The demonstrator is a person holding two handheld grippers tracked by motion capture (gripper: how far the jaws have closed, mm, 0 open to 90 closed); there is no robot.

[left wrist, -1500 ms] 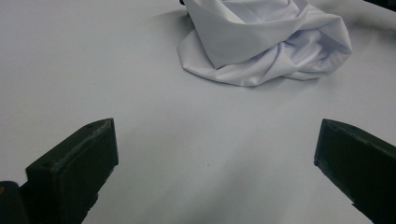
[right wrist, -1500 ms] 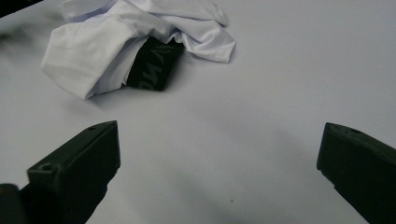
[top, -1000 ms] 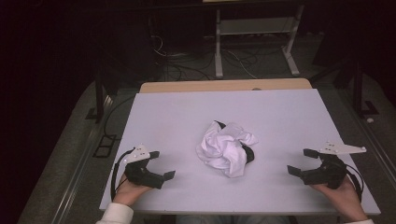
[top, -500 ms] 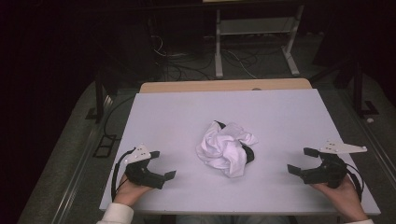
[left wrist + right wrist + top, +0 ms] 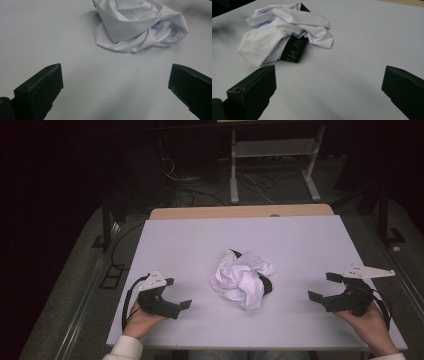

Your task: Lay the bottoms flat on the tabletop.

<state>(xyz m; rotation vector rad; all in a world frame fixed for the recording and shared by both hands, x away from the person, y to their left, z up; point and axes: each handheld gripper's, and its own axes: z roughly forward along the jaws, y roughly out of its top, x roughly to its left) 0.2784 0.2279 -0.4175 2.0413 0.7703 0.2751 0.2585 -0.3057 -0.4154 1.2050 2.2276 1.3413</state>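
On the left side of the table [image 5: 165,245] the left gripper [image 5: 175,294] rests spread as a second ago, the crumpled white garment [image 5: 241,279] lies untouched in the middle, its length running from far-left to near-right, and the right gripper [image 5: 326,287] waits spread too, so work has not started.

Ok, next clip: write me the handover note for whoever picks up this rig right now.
Left claw: open, holding nothing, low over the table at the near left.
Right claw: open, holding nothing, at the near right.
White garment: crumpled in a heap at mid-table between the two claws, its black band showing on the right claw's side. Neither claw touches it.
Done: nothing visible on the garment.
Left: probably grasp it and spread or fold it.
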